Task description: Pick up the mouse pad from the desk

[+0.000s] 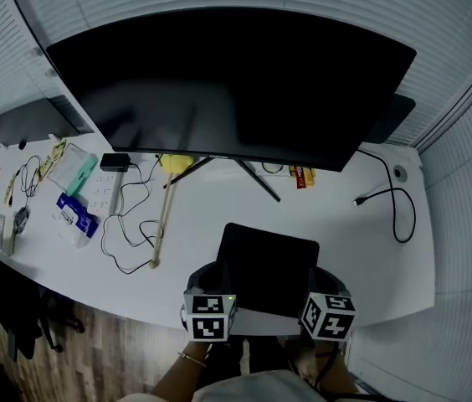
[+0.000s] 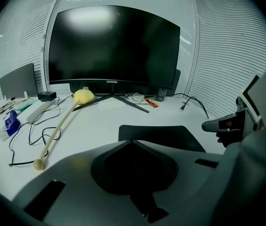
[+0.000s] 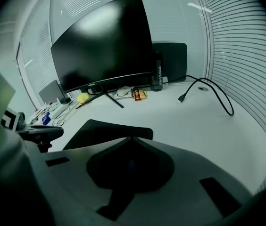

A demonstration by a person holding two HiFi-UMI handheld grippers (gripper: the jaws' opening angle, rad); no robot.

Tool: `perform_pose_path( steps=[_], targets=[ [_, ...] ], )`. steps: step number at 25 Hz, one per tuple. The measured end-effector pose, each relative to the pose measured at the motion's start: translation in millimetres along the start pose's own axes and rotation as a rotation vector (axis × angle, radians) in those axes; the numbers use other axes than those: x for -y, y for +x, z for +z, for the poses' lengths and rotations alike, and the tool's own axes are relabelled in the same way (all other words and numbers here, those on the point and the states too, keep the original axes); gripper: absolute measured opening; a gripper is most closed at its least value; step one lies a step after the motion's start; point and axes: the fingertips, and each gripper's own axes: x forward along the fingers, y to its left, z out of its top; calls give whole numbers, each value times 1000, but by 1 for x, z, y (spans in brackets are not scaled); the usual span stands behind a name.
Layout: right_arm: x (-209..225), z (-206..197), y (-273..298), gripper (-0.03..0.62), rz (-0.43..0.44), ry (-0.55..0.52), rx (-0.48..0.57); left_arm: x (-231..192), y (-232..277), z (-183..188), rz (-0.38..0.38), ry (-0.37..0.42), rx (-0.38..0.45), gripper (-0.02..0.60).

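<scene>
Lying flat near the front edge of the white surface (image 1: pixel 345 241), the black mouse pad (image 1: pixel 269 266) sits just before the stand of a wide curved monitor (image 1: pixel 236 82). The left tongs (image 2: pixel 132 141) are at the pad's near left corner and the right tongs (image 3: pixel 132 138) at its near right corner, both angled downward. Each pair has its jaws drawn together, with tips meeting and nothing visible between them. The tips line up with the pad's near edge, but whether they touch it cannot be told.

To the left of the pad, well apart from it, a long wooden stick with a yellow head (image 1: pixel 162 216) lies along the surface among thin black cords. Farther left are a white power strip (image 1: pixel 102 193) and a blue packet (image 1: pixel 75 214). A looped black cable (image 1: pixel 399 212) rests to the right, and a red-and-yellow wrapper (image 1: pixel 301 176) lies under the monitor's right side.
</scene>
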Motion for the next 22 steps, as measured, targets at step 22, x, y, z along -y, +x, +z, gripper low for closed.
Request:
perform_pose_path(
  steps=[22],
  targets=[
    [13,-5,17,112,-40,26,-27,-6,19,3,-49,4,-42,135]
  ],
)
